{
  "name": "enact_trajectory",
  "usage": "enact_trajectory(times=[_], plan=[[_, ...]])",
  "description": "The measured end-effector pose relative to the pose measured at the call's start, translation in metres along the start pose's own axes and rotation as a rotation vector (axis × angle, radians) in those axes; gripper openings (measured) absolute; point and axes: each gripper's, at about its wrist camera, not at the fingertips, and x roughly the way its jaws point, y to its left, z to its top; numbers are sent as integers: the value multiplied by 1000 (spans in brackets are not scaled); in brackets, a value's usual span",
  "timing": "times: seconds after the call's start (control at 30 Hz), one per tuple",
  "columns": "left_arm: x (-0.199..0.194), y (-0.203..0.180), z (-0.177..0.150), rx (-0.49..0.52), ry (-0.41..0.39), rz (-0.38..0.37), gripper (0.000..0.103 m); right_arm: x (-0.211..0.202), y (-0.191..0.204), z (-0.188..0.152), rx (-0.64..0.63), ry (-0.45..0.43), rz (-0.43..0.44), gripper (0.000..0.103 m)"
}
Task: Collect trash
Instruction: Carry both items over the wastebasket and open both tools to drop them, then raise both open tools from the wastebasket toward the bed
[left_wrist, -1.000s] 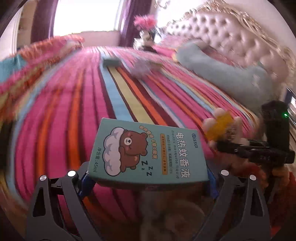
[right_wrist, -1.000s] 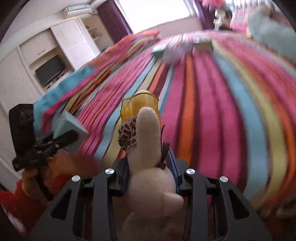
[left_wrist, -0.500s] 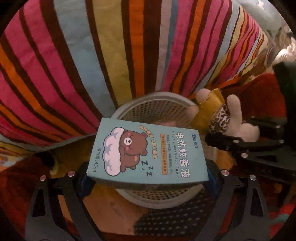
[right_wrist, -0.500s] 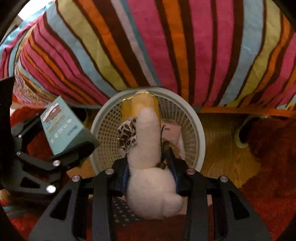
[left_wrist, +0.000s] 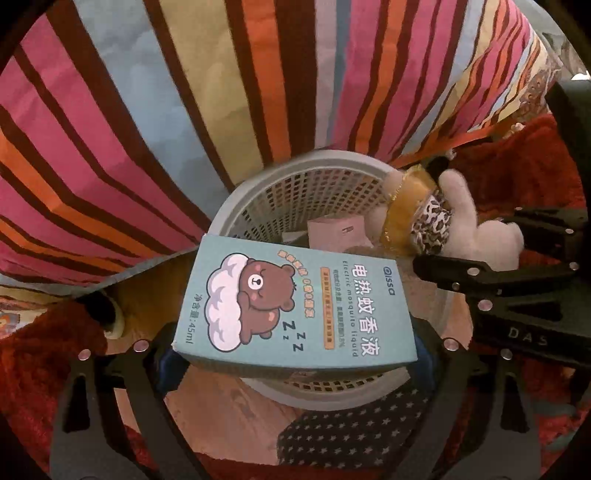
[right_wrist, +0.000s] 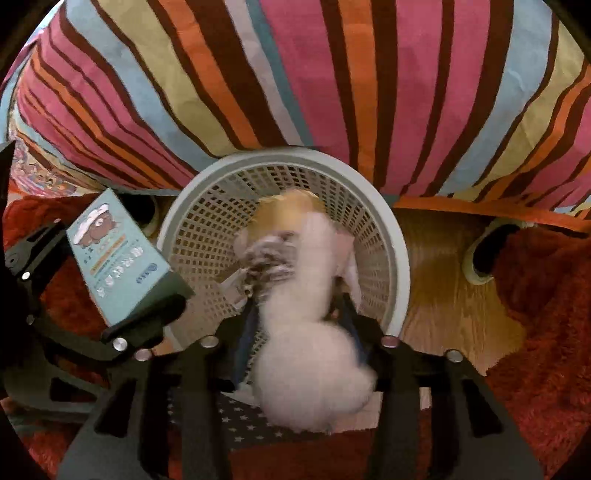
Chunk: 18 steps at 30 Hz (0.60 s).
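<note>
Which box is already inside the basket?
The pink box, lying in the basket. The blue mosquito-liquid box is gripped in the left claw above it.

A wood floor (right_wrist: 439, 280) carried a white mesh basket (right_wrist: 400, 266), standing against the striped bedspread (right_wrist: 332, 81) (which hung to the floor), with red shaggy rugs (right_wrist: 546, 302) on either side.

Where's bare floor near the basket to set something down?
Bare wood floor lies between the basket and the red rug, below the striped bedspread. The basket mouth is crowded: plush toy, teal box.
</note>
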Motion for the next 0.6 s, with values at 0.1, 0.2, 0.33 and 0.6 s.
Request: enact_trajectory(times=[0.1, 0.2, 0.33, 0.6], plan=[[1, 4, -1, -18, 3, -5, 92, 1, -5, -1, 24, -6, -11, 62], [3, 10, 1, -33, 3, -20, 92, 2, -7, -3, 35, -14, -13, 66], [3, 13, 1, -43, 1, -40, 96, -3, -10, -3, 48, -32, -18, 66], [2, 12, -1, -52, -6, -46, 96, -9, -21, -4, 102, -65, -9, 66]])
